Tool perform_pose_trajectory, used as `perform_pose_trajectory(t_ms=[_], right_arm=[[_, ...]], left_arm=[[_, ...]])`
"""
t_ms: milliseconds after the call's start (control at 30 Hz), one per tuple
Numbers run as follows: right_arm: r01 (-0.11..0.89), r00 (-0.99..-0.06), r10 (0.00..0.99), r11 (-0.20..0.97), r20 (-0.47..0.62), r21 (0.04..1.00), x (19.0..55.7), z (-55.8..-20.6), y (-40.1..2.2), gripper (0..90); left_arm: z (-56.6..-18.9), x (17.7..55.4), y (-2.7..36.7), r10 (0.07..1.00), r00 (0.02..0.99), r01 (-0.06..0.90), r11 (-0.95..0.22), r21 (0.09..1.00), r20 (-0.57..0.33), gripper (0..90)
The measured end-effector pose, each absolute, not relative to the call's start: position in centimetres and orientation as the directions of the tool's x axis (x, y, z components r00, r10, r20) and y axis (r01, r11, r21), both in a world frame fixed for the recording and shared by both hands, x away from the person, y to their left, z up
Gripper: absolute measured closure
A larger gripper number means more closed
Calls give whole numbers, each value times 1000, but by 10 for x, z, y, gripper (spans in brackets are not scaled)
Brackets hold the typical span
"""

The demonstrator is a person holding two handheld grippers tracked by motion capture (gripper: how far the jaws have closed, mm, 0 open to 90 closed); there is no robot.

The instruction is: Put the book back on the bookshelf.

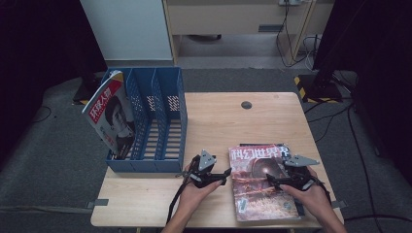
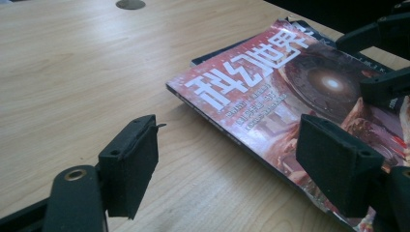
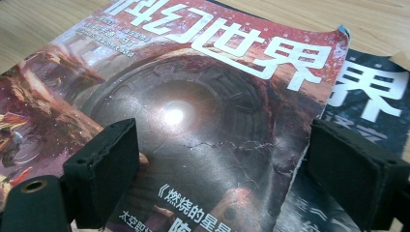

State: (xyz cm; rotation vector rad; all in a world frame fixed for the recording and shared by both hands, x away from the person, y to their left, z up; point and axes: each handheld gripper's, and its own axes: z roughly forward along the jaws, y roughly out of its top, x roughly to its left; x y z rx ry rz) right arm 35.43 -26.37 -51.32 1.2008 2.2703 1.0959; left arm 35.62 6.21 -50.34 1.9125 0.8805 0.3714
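A red magazine with white Chinese title lies on a darker magazine at the table's near right. My left gripper is open beside the red cover's left edge. In the left gripper view, that gripper has one pad over bare wood and the other over the red magazine. My right gripper is open above the cover. In the right gripper view, its jaws straddle the right edge of the red magazine. Neither presses on anything. The right gripper also shows far off.
A blue file rack stands at the wooden table's left, with a red-and-white magazine leaning in its leftmost slot. A round cable grommet sits near the far edge. Bare wood lies between the rack and the magazines.
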Motion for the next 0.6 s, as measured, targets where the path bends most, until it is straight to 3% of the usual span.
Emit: perform_pose_trajectory(t_ms=[600], right_arm=[[566, -595, 800, 347, 79, 747, 351, -511, -270, 155]], left_arm=[[-511, 354, 47, 679, 723, 440, -310, 842, -128, 205]])
